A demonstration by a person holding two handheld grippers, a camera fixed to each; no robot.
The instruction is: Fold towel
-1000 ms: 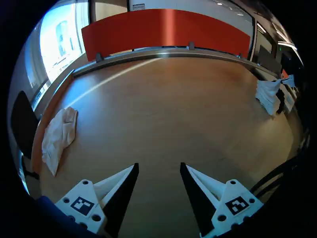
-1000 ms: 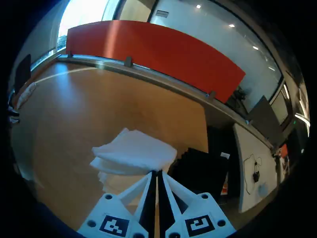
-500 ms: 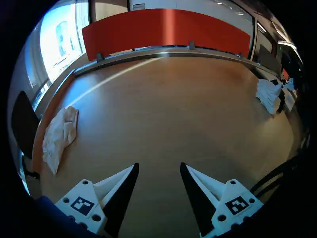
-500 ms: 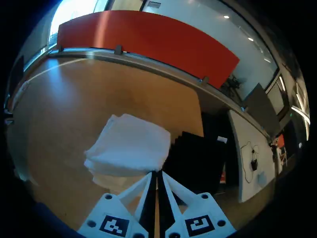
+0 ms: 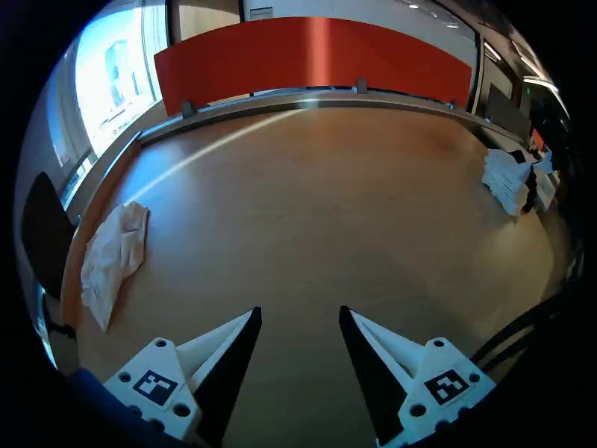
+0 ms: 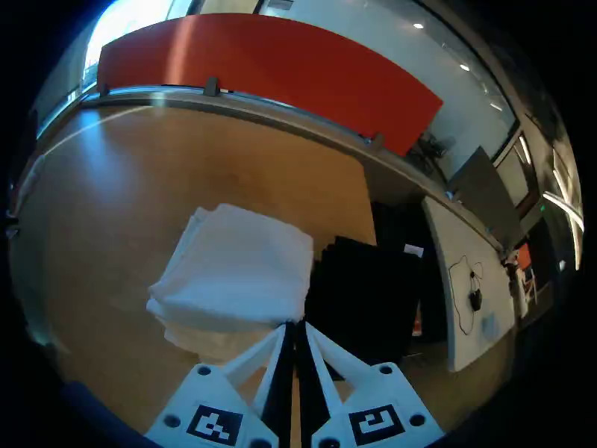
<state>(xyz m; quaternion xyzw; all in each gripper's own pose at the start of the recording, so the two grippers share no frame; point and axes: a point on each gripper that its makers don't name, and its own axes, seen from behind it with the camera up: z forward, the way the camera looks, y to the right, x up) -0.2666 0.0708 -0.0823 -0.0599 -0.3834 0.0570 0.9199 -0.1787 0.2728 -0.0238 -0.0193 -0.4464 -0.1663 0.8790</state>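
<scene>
Hovering over the counter (image 5: 321,201), the left claw (image 5: 298,317) has its fingers spread wide, nothing between them. The crumpled towel (image 5: 112,257) lies at its 9 o'clock by the counter's edge, long axis running roughly 12 to 6. The right claw (image 6: 295,328), fingers pressed together, noses the near edge of the folded stack (image 6: 235,272) at its 11 o'clock; whether cloth is caught, hard to say. Left looks nearer the crumpled one, so that reach is likely its job.
</scene>
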